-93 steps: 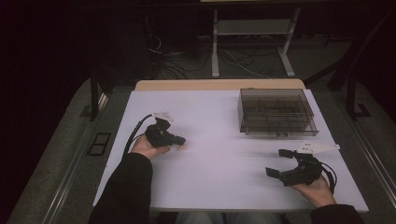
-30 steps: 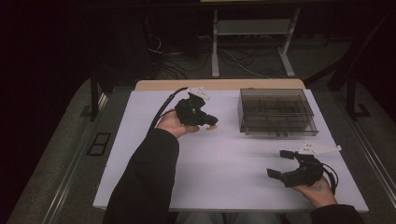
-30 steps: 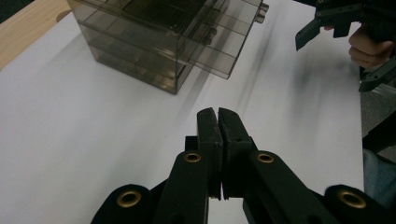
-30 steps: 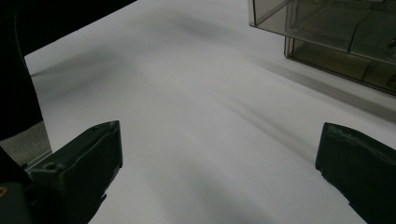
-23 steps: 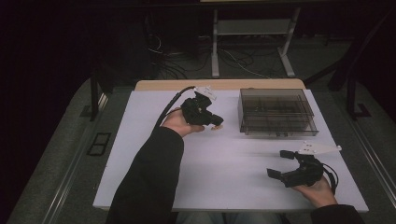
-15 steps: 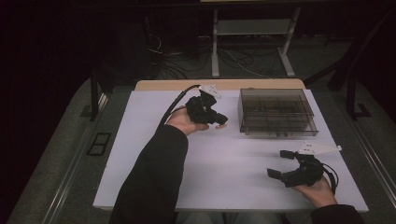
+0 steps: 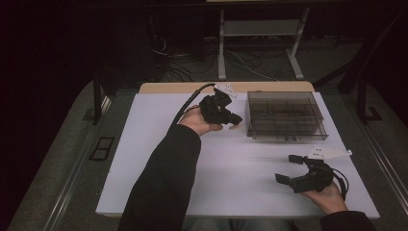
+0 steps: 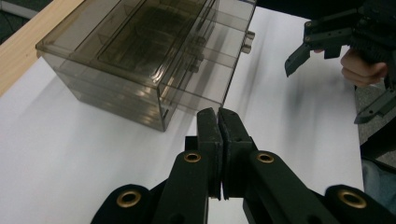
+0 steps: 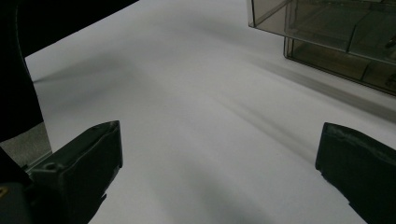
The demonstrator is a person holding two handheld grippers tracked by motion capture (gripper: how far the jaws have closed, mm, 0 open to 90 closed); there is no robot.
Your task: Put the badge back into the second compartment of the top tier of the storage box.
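Observation:
A smoky transparent drawer box (image 7: 285, 114) stands on the white table (image 7: 144, 159) at the back right. Its near corner and small drawer knobs show in the left gripper view (image 8: 154, 60). My left gripper (image 7: 236, 119) hovers just left of the box, shut with nothing between its jaws; in its own view the two pads (image 8: 218, 122) press together, pointing at the box's corner. My right gripper (image 7: 288, 168) rests open near the front right edge, held low over the table. Its jaws stand wide apart in its own view (image 9: 219, 154), with the box's corner (image 9: 327, 32) ahead at upper right.
A wooden strip (image 7: 192, 88) runs along the table's far edge. Beyond it are metal stand legs (image 7: 260, 43) and cables on the dark floor. The person's left sleeve (image 7: 163, 183) reaches across the table's front middle.
My left gripper has travelled from the table's left side up and to the right, ending beside the box. The right gripper has stayed in place and open.

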